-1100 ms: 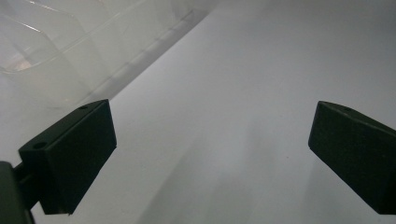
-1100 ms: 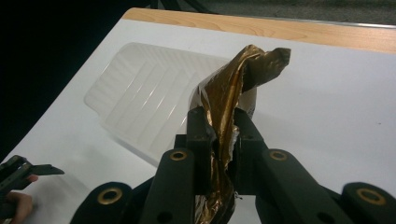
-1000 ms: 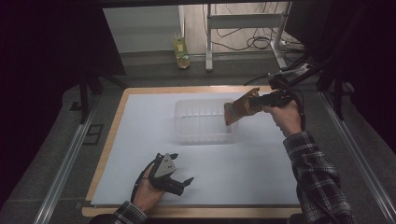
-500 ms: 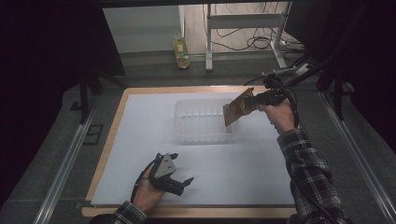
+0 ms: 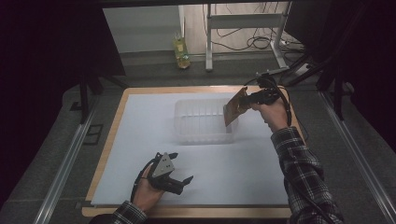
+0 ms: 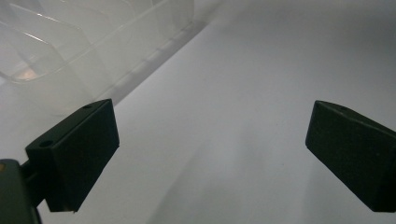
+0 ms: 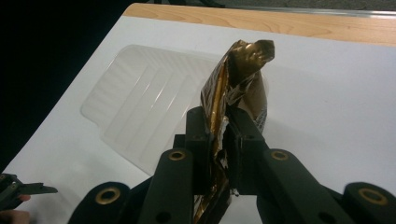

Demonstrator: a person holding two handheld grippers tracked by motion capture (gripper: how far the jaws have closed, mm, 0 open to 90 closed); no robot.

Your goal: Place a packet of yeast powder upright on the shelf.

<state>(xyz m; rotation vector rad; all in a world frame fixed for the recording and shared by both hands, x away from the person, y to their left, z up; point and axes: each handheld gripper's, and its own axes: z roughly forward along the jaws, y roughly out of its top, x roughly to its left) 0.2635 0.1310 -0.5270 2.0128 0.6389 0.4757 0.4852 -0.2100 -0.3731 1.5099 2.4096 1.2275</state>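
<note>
A shiny gold foil packet (image 5: 235, 107) hangs in the air over the right end of a clear ribbed plastic tray (image 5: 198, 122). My right gripper (image 5: 247, 99) is shut on the packet's edge. In the right gripper view the crumpled foil packet (image 7: 233, 84) rises from between the closed jaws of the right gripper (image 7: 219, 135), with the tray (image 7: 140, 112) lying below and to the left. My left gripper (image 5: 180, 178) rests low near the table's front edge, open and holding nothing. Its wide-apart fingers (image 6: 74, 154) face bare white sheet, the tray (image 6: 70, 51) at upper left.
A white sheet (image 5: 140, 140) covers the wooden table (image 5: 114, 121). Beyond the table's far edge stand a yellow bottle (image 5: 181, 50) on the floor, a metal frame leg (image 5: 208, 42) and loose cables (image 5: 261, 42). Dark curtains hang at both sides.
My right hand has carried the foil packet slightly up and toward the far side over the tray's right end. The left gripper has stayed put.
</note>
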